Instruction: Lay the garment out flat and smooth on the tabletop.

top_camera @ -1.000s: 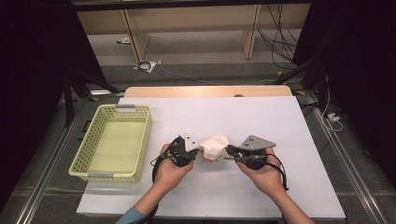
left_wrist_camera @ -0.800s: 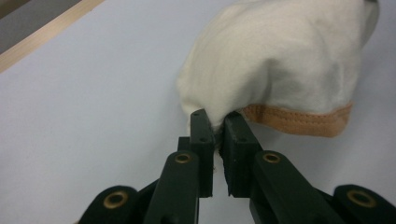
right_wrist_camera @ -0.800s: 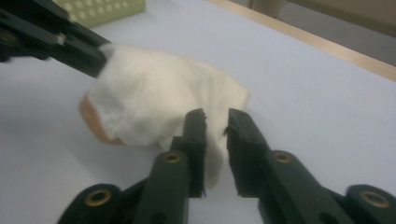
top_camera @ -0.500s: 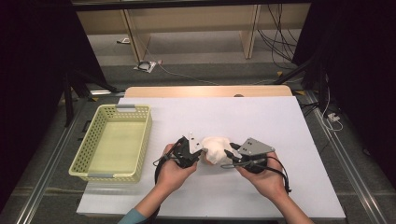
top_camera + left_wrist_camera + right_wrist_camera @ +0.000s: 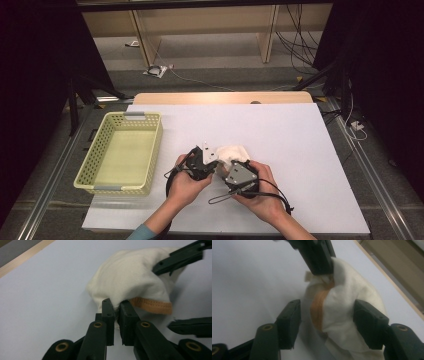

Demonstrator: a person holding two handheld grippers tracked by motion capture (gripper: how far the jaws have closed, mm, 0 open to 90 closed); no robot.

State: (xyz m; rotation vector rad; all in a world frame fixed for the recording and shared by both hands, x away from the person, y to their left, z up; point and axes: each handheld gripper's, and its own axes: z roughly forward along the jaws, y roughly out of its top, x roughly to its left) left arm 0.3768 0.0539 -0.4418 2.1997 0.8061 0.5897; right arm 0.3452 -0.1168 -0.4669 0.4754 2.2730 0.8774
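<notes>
We have a bunched cream cloth with a tan stitched hem lying on the white worktop, near its front middle and well to the right of the yellow basket. Our left tool is pinched tight on a fold at the hem edge, while our right tool has just been opening and now straddles the bundle with its jaws spread, the right pad near or touching the cloth and the left pad apart from it. We judge this a regrasp in a folding or gathering step: next, the right tool should find a fresh edge and close on it while the left holds firm.
</notes>
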